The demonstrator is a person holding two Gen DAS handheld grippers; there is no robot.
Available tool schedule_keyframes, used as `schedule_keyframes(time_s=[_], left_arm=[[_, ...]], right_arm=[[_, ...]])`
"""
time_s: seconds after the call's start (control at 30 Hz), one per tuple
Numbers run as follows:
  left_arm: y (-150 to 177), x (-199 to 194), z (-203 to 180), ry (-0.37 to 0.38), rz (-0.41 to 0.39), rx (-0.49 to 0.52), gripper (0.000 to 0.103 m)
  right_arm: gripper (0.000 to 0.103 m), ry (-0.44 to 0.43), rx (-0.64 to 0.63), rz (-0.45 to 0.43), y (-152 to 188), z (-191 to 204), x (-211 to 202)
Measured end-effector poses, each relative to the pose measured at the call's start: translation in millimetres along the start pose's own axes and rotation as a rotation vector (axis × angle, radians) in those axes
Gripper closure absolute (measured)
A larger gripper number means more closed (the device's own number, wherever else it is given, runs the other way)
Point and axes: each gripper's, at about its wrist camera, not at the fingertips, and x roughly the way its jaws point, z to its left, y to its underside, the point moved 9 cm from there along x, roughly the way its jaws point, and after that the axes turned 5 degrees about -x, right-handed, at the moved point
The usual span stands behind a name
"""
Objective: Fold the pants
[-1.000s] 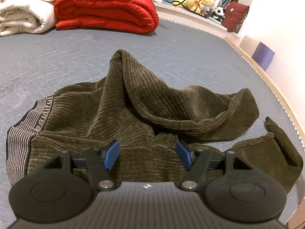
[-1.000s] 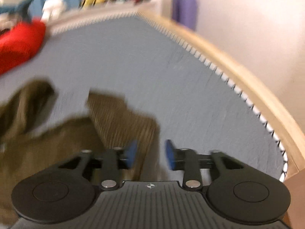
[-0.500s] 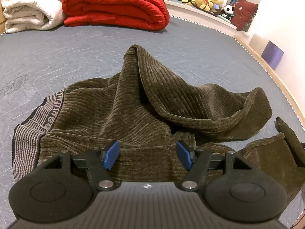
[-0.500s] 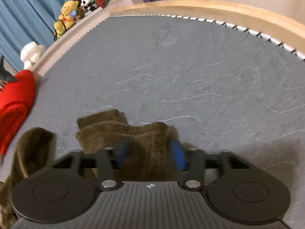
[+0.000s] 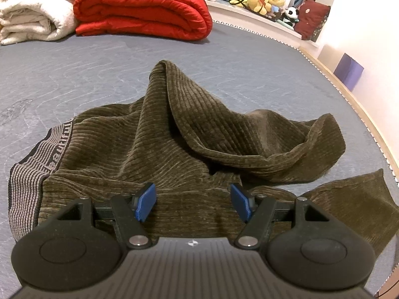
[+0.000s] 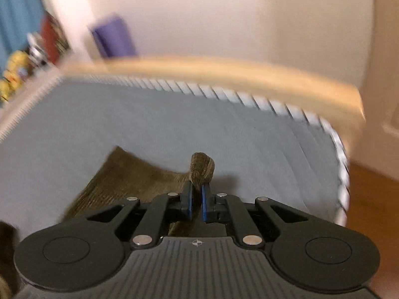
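Waistband (image 5: 37, 164): I saw it lying far left on the bed (image 5: 74, 74).
Pants (image 5: 189, 144): they lay rumpled across the grey bed, one leg bunched into a ridge.
Left hand-held gripper (image 5: 193, 200): I held it low over the pants, blue pads spread apart, gripping nothing.
Right hand-held gripper (image 6: 196, 200): I had it clamped on a pant-leg end (image 6: 202, 168), near the bed's wooden edge (image 6: 224, 72); view blurred.

Two low wrist views, pants (image 5: 189, 149) shared
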Motion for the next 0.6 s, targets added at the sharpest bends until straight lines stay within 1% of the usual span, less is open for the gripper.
schedule_keyframes(time_s=[0.07,0.1,0.13,0.2,0.23,0.3,0.4,0.43,0.47,0.5,0.53,0.57,0.6], left_arm=[[0.0,-2.4,-1.2,0.006,-0.003,0.000,0.032],[0.3,-3.5,-1.4,0.008,-0.005,0.001,0.032],[0.5,-4.5,-1.0,0.009,-0.007,0.001,0.032],[0.4,-6.4,1.5,0.005,-0.010,0.000,0.032],[0.0,-7.1,3.8,0.002,-0.011,-0.005,0.032],[-2.7,-9.2,10.1,0.000,-0.015,-0.019,0.032],[-16.2,-18.1,29.6,-0.011,-0.047,-0.055,0.032],[-22.5,-23.1,39.1,-0.018,-0.065,-0.069,0.032],[-28.8,-28.7,48.5,-0.024,-0.079,-0.080,0.033],[-34.5,-34.3,60.0,-0.027,-0.093,-0.092,0.036],[-38.8,-38.6,68.5,-0.024,-0.097,-0.101,0.043],[-42.4,-43.3,79.2,-0.014,-0.097,-0.115,0.055],[-44.8,-47.9,89.5,-0.005,-0.096,-0.126,0.060]], right_arm=[[0.091,0.033,0.050,0.041,8.2,-16.1,9.3],[0.090,0.069,0.054,0.044,9.8,-21.5,11.5],[0.090,0.081,0.055,0.033,7.9,-24.5,10.9],[0.087,0.074,0.067,-0.003,2.3,-23.6,5.7],[0.083,0.057,0.060,-0.016,-0.6,-18.5,3.1],[0.082,0.030,0.042,-0.039,-3.2,-9.2,-1.5],[0.076,-0.060,-0.008,-0.062,-4.8,17.6,-9.0],[0.071,-0.104,-0.041,-0.065,-2.8,30.7,-14.1],[0.067,-0.151,-0.079,-0.067,-0.2,46.0,-17.3],[0.066,-0.195,-0.122,-0.070,2.7,62.1,-21.3],[0.064,-0.239,-0.171,-0.076,6.6,80.0,-27.2],[0.063,-0.274,-0.212,-0.085,9.3,94.4,-33.3],[0.063,-0.310,-0.256,-0.098,12.7,109.9,-40.8]])
